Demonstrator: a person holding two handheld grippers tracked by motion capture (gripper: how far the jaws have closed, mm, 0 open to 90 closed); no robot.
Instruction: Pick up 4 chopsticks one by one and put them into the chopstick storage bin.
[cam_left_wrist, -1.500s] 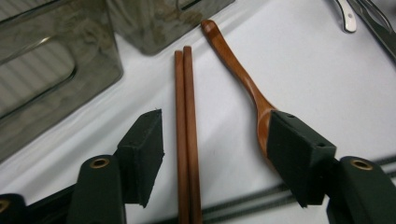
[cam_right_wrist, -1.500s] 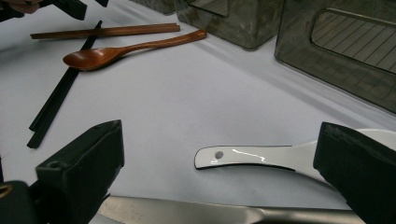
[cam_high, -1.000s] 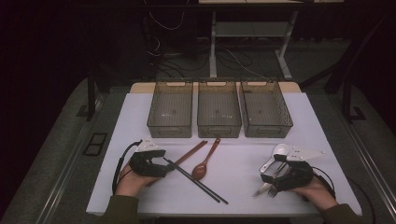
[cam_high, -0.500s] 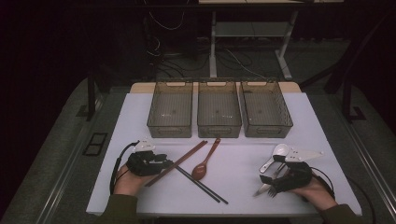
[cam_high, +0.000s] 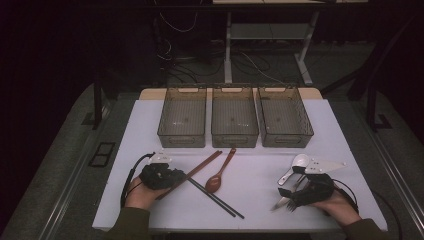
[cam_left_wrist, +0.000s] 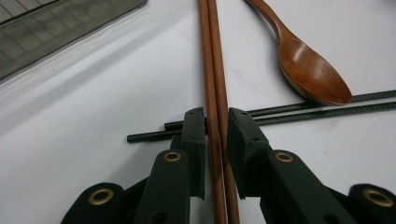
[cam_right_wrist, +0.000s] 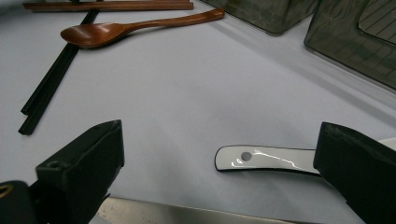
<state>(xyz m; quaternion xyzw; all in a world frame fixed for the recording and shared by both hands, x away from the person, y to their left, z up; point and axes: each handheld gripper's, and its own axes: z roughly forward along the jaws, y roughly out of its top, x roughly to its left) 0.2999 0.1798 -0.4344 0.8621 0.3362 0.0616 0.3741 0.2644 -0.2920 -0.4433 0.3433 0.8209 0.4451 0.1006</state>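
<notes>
A pair of brown wooden chopsticks (cam_high: 192, 172) (cam_left_wrist: 215, 70) lies slanted over a pair of black chopsticks (cam_high: 215, 197) (cam_left_wrist: 327, 109). My left gripper (cam_high: 175, 176) (cam_left_wrist: 216, 116) has just been closing its jaws on the brown pair, and both pads now touch its sides near the lower end. A wooden spoon (cam_high: 217, 180) (cam_left_wrist: 313, 74) (cam_right_wrist: 93, 33) rests beside them. My right gripper (cam_high: 292, 182) (cam_right_wrist: 219, 133) stands wide open at the table's right front. The handle of a white spoon (cam_high: 299, 162) (cam_right_wrist: 266, 159) lies on the table between its jaws, untouched.
Three empty smoky plastic bins (cam_high: 181, 140) (cam_high: 234, 140) (cam_high: 285, 140) stand in a row at the back of the white table (cam_high: 260, 175). A metal utensil (cam_high: 281, 204) (cam_right_wrist: 163, 212) lies just under the right gripper. A person's hands come in from the front edge.
The left gripper's jaws have narrowed around the brown chopsticks. Both hands have stayed where they were, and the right gripper is unchanged.
</notes>
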